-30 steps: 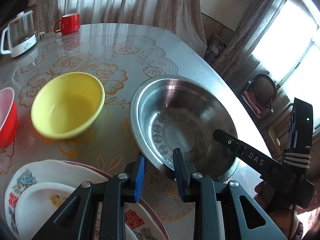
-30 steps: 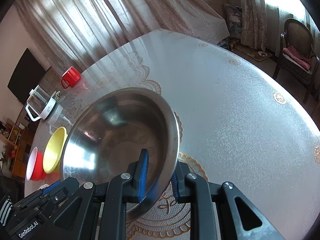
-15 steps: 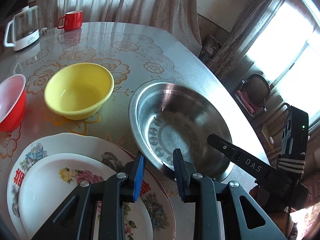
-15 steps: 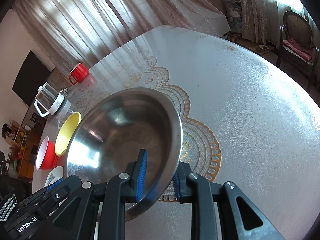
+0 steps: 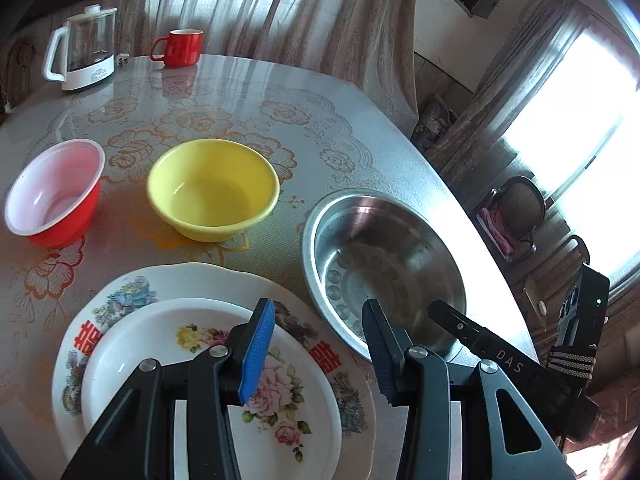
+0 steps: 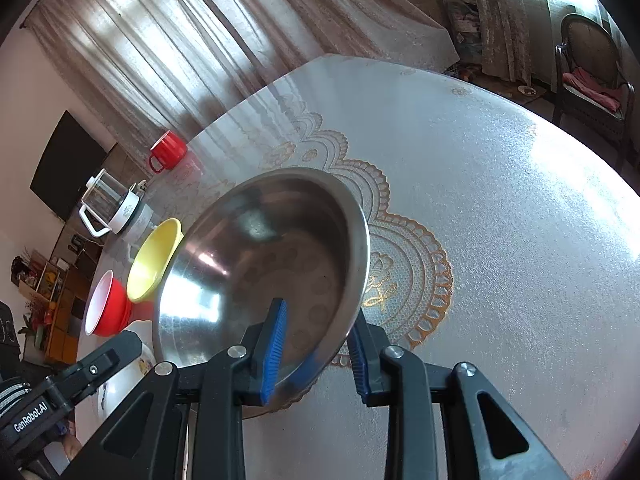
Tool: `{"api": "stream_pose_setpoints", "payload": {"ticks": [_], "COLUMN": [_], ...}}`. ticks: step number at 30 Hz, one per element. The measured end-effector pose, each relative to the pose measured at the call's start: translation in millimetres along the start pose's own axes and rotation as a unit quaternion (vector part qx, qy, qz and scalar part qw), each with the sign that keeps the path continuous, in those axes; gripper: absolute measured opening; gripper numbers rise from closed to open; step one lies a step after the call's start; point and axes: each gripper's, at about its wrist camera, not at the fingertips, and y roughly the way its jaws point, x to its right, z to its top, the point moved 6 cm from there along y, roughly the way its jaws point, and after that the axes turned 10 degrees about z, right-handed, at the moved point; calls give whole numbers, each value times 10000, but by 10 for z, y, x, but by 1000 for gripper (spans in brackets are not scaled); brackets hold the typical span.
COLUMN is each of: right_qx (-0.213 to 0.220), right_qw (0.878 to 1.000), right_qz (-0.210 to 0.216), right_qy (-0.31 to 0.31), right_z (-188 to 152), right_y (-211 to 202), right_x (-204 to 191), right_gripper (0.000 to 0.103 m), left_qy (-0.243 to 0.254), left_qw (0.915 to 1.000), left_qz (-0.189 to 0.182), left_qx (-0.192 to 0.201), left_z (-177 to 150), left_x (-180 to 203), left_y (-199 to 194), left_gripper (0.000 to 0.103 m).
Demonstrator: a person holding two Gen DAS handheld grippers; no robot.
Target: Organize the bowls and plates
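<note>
A steel bowl (image 5: 384,264) sits on the table right of two stacked floral plates (image 5: 168,344). A yellow bowl (image 5: 212,188) and a red bowl (image 5: 52,196) stand behind the plates. My left gripper (image 5: 316,352) is open and empty, above the gap between plates and steel bowl. In the right wrist view my right gripper (image 6: 316,344) has its jaws astride the steel bowl's (image 6: 264,264) near rim, one inside and one outside, gripping it. The yellow bowl (image 6: 154,260) and red bowl (image 6: 106,304) lie beyond it.
A red mug (image 5: 180,48) and a glass kettle (image 5: 82,56) stand at the table's far edge. The table edge (image 5: 480,220) runs close to the steel bowl on the right. A chair (image 6: 592,76) stands beyond the table.
My left gripper has pulled back off the steel bowl's rim toward the plates and opened wider. The right gripper still holds the bowl's rim and has shifted slightly.
</note>
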Motion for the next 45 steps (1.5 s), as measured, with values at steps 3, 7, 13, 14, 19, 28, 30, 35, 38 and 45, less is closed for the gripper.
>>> {"api": "stream_pose_setpoints", "payload": {"ticks": [3,7,13,14,19,28,30,35,38,45], "right_qx": [88,307,737,770,576,-270,-401,-647,-919,-1304], "right_qw": [9999,9994,9969,9967,9946,9835,9822,9810,9794,9770], "right_qz": [-71,-158,-180,-85,390,1082,1099,991,780,340], "right_qy": [3,-55,-183,-223,-768,-1424,-1471,-1537,-1619,-1654], "right_z": [-24,7,132,159,236,346,374,513,547,575], "right_y": [-41,-159,-430,-458,-358,353,513,901,1143,1555], "right_x": [6,-2,-63,-108,-520,-1301,-1395,-1538,-1542,-1409], "right_gripper": [29,29,29,29,30,30,30,28,27,27], "left_qy": [-87,-85,-224,-253,-329,-391,-393,-362,-494,-588], "left_qw": [9999,9994,9985,9983,9977,9983,9985,9991,9986,9979], "left_qz": [97,259,450,477,587,405,365,232,176,113], "left_qx": [71,197,233,209,91,130,136,58,-79,-248], "left_z": [19,53,105,116,177,381,434,547,598,664], "left_x": [-157,-353,-706,-759,-942,-1032,-1017,-969,-1002,-1000], "left_y": [-65,-139,-168,-160,-90,11,45,180,296,441], "left_gripper": [45,42,42,42,42,35,33,32,32,32]}}
